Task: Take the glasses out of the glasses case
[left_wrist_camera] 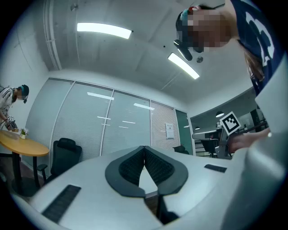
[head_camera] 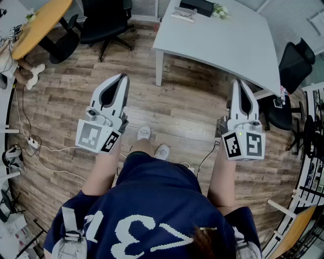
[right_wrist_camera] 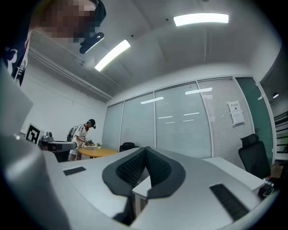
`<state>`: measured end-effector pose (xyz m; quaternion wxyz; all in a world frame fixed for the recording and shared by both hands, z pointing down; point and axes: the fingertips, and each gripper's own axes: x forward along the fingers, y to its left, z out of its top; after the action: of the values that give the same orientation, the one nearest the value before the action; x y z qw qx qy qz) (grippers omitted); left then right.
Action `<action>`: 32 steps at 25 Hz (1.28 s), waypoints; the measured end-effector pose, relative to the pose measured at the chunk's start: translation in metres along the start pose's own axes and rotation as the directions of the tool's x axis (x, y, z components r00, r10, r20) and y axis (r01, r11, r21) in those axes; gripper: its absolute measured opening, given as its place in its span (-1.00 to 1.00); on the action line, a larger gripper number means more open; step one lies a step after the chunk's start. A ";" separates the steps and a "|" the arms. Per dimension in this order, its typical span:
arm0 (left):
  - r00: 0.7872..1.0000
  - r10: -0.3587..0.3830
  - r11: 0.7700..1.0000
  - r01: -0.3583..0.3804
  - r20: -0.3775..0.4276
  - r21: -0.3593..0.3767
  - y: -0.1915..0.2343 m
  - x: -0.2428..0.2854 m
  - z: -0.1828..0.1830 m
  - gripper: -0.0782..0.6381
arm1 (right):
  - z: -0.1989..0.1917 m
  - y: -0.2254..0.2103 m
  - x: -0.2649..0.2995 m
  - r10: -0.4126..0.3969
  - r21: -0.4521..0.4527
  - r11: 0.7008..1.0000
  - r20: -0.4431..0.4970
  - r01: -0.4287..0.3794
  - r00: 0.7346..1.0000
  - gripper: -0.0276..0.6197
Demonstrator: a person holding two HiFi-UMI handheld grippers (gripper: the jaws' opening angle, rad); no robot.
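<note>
I stand on a wooden floor, a step back from a white table. A black oblong case lies at the table's far edge, too small to tell its state; no glasses show. My left gripper is held at waist height over the floor, left of the table, its jaws shut with nothing between them. My right gripper hangs by the table's near right edge, also shut and empty. In the left gripper view the pads meet at the tip; in the right gripper view the pads meet the same way.
A small plant and a flat item lie near the case. Black office chairs flank the table. A round wooden table is at far left, with a person beside it. Cables trail on the floor.
</note>
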<state>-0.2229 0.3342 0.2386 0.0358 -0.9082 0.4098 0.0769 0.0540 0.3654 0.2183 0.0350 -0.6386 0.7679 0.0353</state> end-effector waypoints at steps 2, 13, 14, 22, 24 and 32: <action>1.000 -0.004 1.000 0.004 0.001 0.003 -0.009 -0.001 0.000 -0.74 | 0.001 -0.002 -0.007 0.004 0.001 1.000 0.005 -0.004 1.000 -0.84; 1.000 -0.007 1.000 0.007 0.006 0.027 -0.032 -0.001 0.010 -0.74 | 0.022 -0.009 -0.024 0.021 0.008 1.000 0.074 -0.021 0.997 -0.83; 1.000 -0.006 1.000 0.006 0.004 0.028 -0.031 0.001 0.010 -0.74 | 0.022 -0.009 -0.021 0.023 0.015 1.000 0.077 -0.024 0.997 -0.83; 1.000 -0.017 1.000 0.016 0.012 0.025 0.002 0.045 0.006 -0.74 | 0.026 -0.020 0.027 0.026 0.017 0.999 0.091 -0.028 0.996 -0.83; 0.999 -0.022 0.999 0.021 0.030 0.029 0.016 0.064 0.009 -0.74 | 0.031 -0.025 0.046 0.018 0.005 1.000 0.105 -0.019 0.994 -0.83; 0.994 -0.087 0.996 0.085 0.068 0.033 0.073 0.152 0.012 -0.74 | 0.051 -0.041 0.135 -0.005 -0.045 0.999 0.151 0.012 0.989 -0.83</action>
<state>-0.1800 0.1748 0.2012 0.0669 -0.9212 0.3699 0.1006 0.0704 0.2307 0.1541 0.0782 -0.6379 0.7595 0.1009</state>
